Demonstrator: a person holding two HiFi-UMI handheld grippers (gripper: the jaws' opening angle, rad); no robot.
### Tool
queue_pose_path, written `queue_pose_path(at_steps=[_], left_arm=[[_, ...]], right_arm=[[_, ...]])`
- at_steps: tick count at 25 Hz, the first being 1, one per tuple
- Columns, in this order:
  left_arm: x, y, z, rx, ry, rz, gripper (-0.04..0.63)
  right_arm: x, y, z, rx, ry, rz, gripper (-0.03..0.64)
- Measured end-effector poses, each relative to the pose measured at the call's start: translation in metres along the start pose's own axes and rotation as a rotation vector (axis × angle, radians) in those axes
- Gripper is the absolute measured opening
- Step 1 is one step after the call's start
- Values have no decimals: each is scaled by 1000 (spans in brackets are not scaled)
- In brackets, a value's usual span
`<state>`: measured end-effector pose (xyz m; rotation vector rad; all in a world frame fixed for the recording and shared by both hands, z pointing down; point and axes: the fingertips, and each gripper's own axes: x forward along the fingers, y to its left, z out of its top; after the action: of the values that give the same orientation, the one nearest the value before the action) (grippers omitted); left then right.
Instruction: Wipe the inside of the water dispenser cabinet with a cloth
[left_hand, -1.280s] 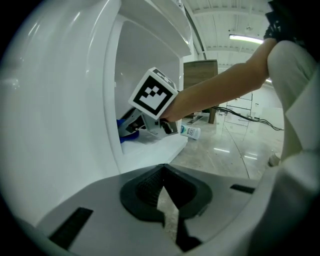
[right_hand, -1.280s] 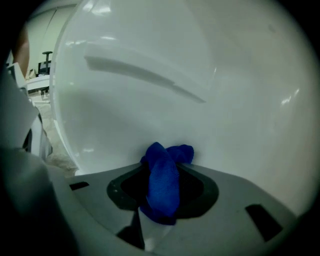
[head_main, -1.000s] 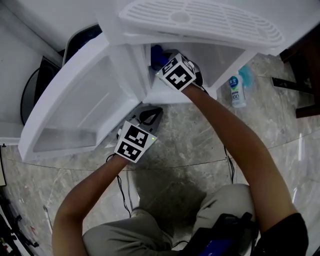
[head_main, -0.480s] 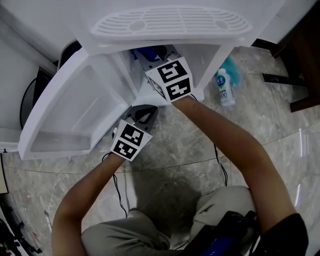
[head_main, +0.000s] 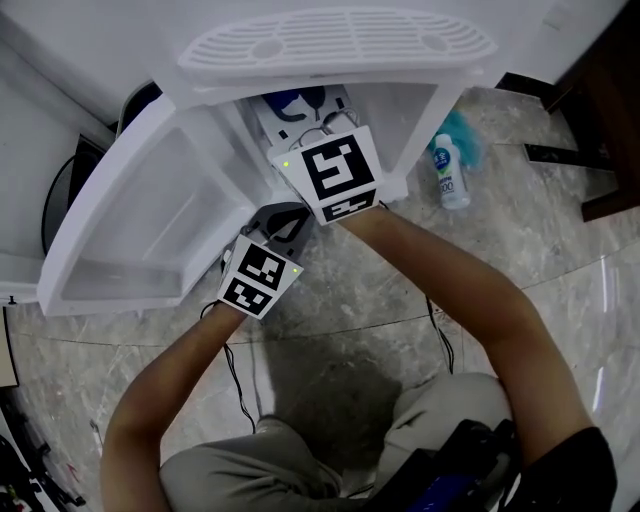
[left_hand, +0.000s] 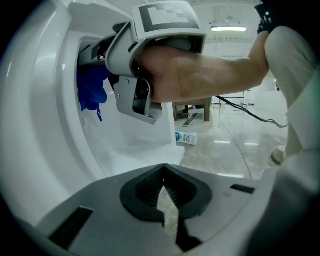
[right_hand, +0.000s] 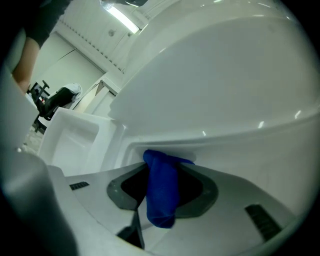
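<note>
The white water dispenser cabinet (head_main: 420, 110) stands open, its door (head_main: 130, 220) swung out to the left. My right gripper (right_hand: 162, 195) is shut on a blue cloth (right_hand: 161, 192) that hangs folded between its pads. It reaches into the cabinet's opening and tilts up toward the white upper wall. In the head view the blue cloth (head_main: 290, 103) shows just beyond that gripper's marker cube (head_main: 335, 175). The left gripper view shows the cloth (left_hand: 92, 90) against the inner left wall. My left gripper (left_hand: 162, 192) is shut and empty, low in front of the cabinet's base.
A small white bottle (head_main: 447, 172) lies on the marble floor right of the cabinet, also seen as the bottle (left_hand: 187, 138) beyond the base. The dispenser's grille top (head_main: 335, 40) overhangs the opening. Dark furniture legs (head_main: 560, 155) stand at far right.
My right gripper has risen inside the cabinet with the cloth and tipped upward. The left gripper has lifted slightly near the base.
</note>
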<state>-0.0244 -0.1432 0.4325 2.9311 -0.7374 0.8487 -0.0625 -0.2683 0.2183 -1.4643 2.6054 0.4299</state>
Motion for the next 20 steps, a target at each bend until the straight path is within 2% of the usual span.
queue_pose_path(at_steps=[6,9,11,15,20], left_arm=[[1,-6,-5,-4,12,-14,6],[3,-8,-9,-9,17,-19,6],[3,-8,-11,-7,14,-21,6],[-2,-5,-15,-9,15,-18,6],[-7,6,-18,-25,21,6,6]], right_arm=[[4,-3,-3,1,0,-1,121],[13,-12,-9,-2,12,-32,120],[23,-21,-15,-32,27,-55,120],[52,-42,-28,-169,77,-73,121],[57,-45,-31,-175,82,-82,121]])
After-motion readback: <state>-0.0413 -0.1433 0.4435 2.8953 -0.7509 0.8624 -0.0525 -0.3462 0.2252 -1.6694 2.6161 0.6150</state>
